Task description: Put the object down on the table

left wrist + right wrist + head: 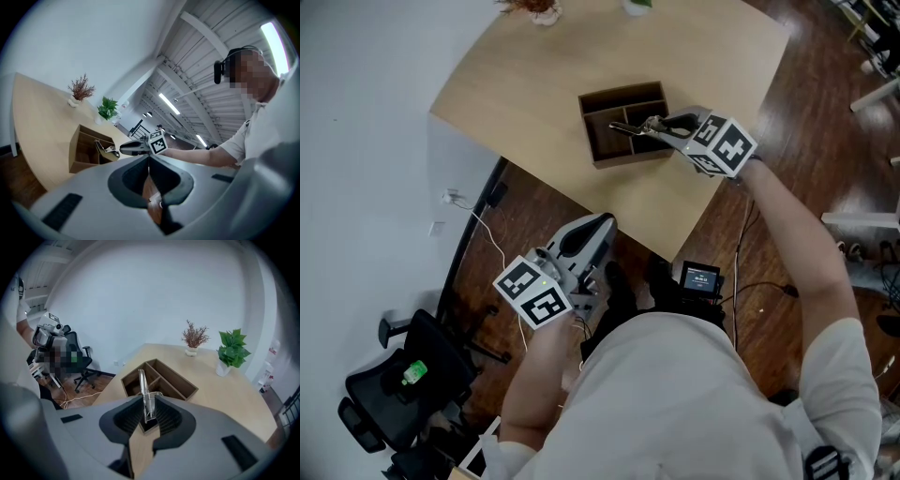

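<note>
Okay, closest to the person's body, the left gripper [602, 223] hangs low over the dark wood floor, short of the table's [516, 103] near edge. Its own view shows the jaws pressed together with nothing between them. A small lit screen [701, 278] sits on the floor just beside it.

Further out, the right gripper [664, 123] reaches across the table, clamped on a slim metal clip-like object [142, 383] with a spring at its held end. That object [630, 128] is up in the air, pointing left over the compartments of the brown wooden box [628, 157]. It is not down on the tabletop, and no view makes clear whether its tip touches the box.

Beyond the box, at the table's far side, a dried reddish plant [194, 336] and a green potted plant [232, 350] stand well apart from the action.
</note>
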A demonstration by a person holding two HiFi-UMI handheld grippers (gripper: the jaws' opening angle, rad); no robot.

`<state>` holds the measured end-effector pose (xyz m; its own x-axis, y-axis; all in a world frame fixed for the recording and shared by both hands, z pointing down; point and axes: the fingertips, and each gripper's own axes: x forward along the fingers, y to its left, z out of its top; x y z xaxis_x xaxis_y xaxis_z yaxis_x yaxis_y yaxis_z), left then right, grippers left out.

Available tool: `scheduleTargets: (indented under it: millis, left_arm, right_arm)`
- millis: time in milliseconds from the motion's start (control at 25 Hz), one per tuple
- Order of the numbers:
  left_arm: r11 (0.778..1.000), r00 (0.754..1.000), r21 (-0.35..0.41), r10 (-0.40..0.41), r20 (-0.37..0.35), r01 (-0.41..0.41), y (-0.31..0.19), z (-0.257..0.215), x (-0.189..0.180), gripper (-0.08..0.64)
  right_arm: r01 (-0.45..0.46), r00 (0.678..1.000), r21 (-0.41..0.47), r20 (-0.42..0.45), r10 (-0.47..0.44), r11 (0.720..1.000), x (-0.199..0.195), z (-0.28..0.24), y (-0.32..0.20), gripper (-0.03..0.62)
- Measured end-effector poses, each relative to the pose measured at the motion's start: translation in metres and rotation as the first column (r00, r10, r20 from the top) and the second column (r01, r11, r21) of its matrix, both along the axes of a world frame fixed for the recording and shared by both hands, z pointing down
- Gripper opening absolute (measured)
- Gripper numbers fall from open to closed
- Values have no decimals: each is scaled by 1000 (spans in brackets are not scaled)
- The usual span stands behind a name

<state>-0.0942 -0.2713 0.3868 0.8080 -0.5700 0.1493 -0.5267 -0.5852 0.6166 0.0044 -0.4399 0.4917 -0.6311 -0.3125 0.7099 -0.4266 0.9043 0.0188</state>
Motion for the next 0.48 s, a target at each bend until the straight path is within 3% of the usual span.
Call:
scheduleTargets:
  millis: [480]
  left_arm:
    - [1000,1000,31,0,-16,1,-9,-10,2,2]
  right_arm:
    - [-137,990,17,18,136,990,28,-25,9,55]
